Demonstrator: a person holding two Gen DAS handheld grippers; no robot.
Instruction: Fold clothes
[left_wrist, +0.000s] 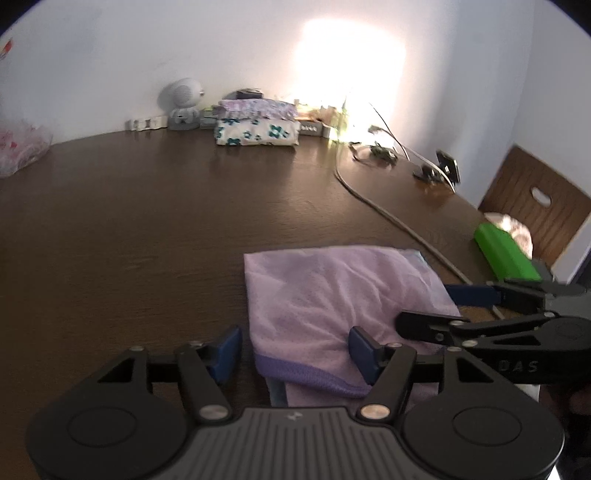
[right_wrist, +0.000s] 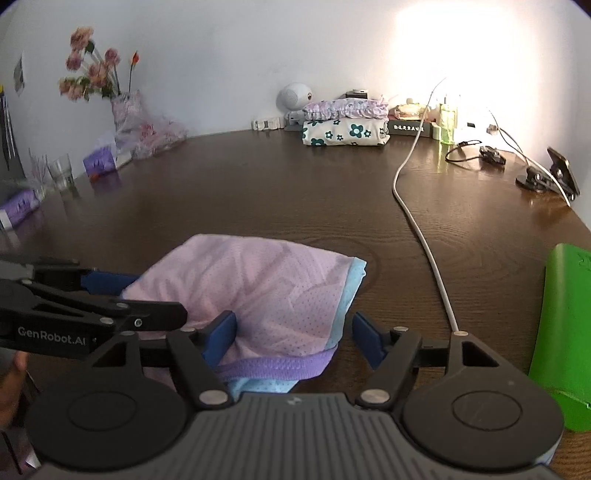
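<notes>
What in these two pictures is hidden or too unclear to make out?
- Near edge of the folded lilac garment: left wrist view, hidden behind the left tongs.
- Things by the wall behind the cable: right wrist view, washed out by the lamp glare.
- Green object: right wrist view, cut off by the right edge.
- Writing on the dark box: too small.

Domestic room, lived-in. Dark wood table (right_wrist: 258, 192) against a plain white wall (right_wrist: 221, 55). Upper left of the right wrist view: vase of artificial flowers (right_wrist: 96, 74), drinking glass (right_wrist: 61, 170). At the back edge, centre: stack of folded floral clothes (right_wrist: 345, 123), small round white speaker (right_wrist: 291, 96). Right side: charging cable (right_wrist: 413, 206), clip phone stand (right_wrist: 554, 173). Wooden chair (left_wrist: 535, 199), right of the left wrist view.
</notes>
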